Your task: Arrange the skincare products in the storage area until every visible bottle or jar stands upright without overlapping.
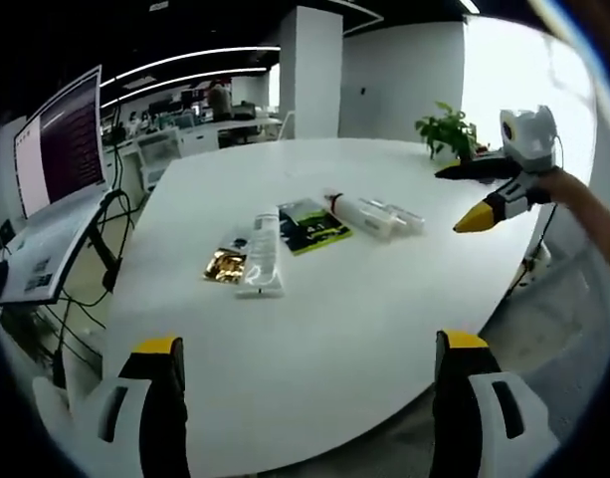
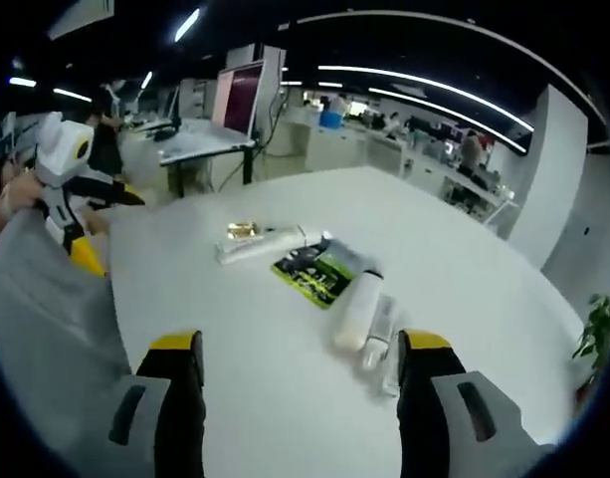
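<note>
Lying flat on white table [image 1: 384, 329]: tubes [image 1: 369, 215], long axes sideways.

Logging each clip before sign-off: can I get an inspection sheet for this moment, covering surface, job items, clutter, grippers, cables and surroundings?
Surface: white table, round-edged, bare outside the central cluster.
Job's things: all lying flat, none upright: white tube, clear tubes beside it, green-and-black packet, long white tube, gold packet.
Clutter: nothing seen.
Grippers: left gripper and right gripper both open, empty, held back from the items.
Cables: dark cables hang by the monitor stand.
Surroundings: open office; monitor, potted plant, white pillar, people at distant desks.
</note>
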{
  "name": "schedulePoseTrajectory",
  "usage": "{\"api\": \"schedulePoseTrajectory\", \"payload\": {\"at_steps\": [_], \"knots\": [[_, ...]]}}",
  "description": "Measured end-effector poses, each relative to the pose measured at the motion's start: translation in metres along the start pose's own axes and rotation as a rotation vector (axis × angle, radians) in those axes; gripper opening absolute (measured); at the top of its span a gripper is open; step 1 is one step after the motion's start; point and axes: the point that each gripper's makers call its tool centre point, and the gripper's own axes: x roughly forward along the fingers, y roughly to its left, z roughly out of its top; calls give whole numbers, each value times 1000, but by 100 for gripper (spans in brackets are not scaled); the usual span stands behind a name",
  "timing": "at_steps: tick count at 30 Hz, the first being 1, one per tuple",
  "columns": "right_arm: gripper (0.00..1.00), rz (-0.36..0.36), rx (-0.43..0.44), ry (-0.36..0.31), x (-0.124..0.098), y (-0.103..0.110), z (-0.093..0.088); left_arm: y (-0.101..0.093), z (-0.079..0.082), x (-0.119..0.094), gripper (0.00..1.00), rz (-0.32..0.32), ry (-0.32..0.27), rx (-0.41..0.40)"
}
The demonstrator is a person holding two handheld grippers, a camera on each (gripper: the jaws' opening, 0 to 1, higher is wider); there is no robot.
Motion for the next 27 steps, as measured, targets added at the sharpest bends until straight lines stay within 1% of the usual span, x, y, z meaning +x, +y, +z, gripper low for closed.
{"api": "schedulePoseTrajectory", "payload": {"at_steps": [3, 6, 8, 11, 13, 15, 16, 18, 19, 21, 23, 27], "knots": [[73, 23, -19, 14, 11, -4, -1, 0, 1, -1, 99, 1, -5, -8], [67, 42, -17, 27, 27, -12, -2, 1, 1, -1, 99, 2, -7, -21], [57, 63, -26, 31, 37, -14, -3, 1, 2, -1, 99, 3, -14, -18], [53, 67, -7, 56, 51, -23, -7, 1, 1, -1, 99, 5, -11, -13], [46, 67, -5, 67, 60, -28, -9, 2, 1, -1, 99, 5, -10, -9], [46, 64, 29, 95, 69, -33, -13, 1, 1, 0, 99, 1, -9, -4], [46, 67, 34, 110, 73, -34, -16, 1, 0, 0, 99, -1, -6, -2], [44, 69, 38, 124, 81, -38, -18, 0, -1, 1, 99, -2, 2, 0], [44, 70, 47, 143, 85, -41, -22, 0, -1, 1, 99, -2, 3, 1], [43, 67, 62, 151, 92, -48, -23, 0, -2, 2, 99, -5, 6, 1], [42, 65, 77, 173, 96, -50, -26, 0, -2, 2, 99, -6, 9, 3], [42, 59, 79, 212, 104, -58, -31, -1, -4, 2, 99, -10, 17, 2]]}}
